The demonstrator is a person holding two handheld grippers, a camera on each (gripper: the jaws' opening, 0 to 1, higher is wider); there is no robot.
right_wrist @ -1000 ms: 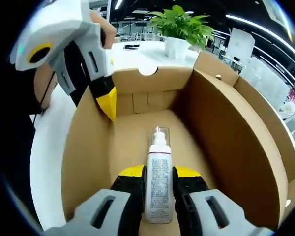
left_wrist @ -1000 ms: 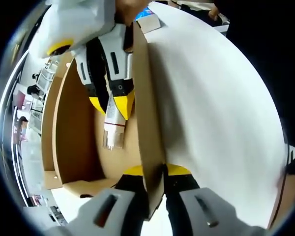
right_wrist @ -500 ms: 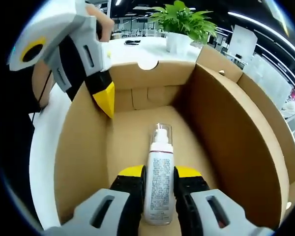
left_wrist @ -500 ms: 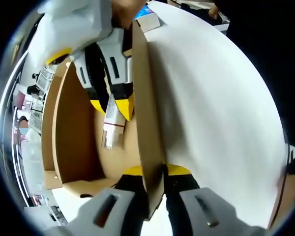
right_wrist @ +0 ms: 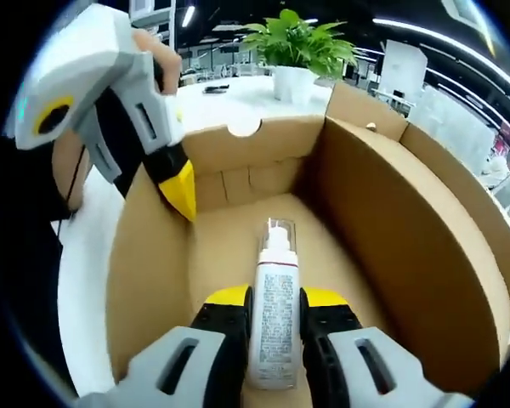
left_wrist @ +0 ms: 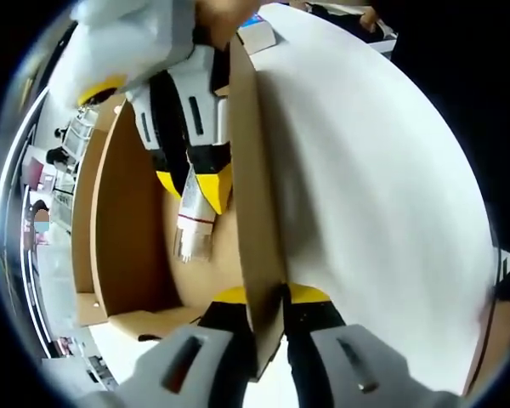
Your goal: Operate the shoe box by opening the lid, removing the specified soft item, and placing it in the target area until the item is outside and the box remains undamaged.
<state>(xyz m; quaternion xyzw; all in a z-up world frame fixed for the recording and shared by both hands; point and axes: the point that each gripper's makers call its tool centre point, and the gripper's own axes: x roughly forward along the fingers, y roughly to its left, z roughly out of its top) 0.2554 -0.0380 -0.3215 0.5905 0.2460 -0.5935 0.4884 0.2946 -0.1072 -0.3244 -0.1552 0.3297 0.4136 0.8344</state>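
Observation:
An open brown cardboard shoe box point(right_wrist: 391, 229) stands on a white table. Inside it, my right gripper point(right_wrist: 274, 296) is shut on a white pump bottle point(right_wrist: 275, 263) with a clear cap, held lengthwise above the box floor. My left gripper point(left_wrist: 266, 296) is shut on the top edge of the box's side wall point(left_wrist: 253, 170). In the left gripper view the right gripper point(left_wrist: 194, 183) comes in from the top with the bottle point(left_wrist: 191, 231) between its yellow tips. In the right gripper view the left gripper point(right_wrist: 180, 191) clamps the left wall.
The white table point(left_wrist: 365, 195) stretches wide beside the box. A potted green plant point(right_wrist: 293, 47) stands on the table point(right_wrist: 229, 106) beyond the box's far end. A small flat box point(left_wrist: 257, 36) lies at the table's far side. A person's hand holds each gripper.
My right gripper has risen a little with the bottle inside the box. The left gripper keeps its hold on the box wall.

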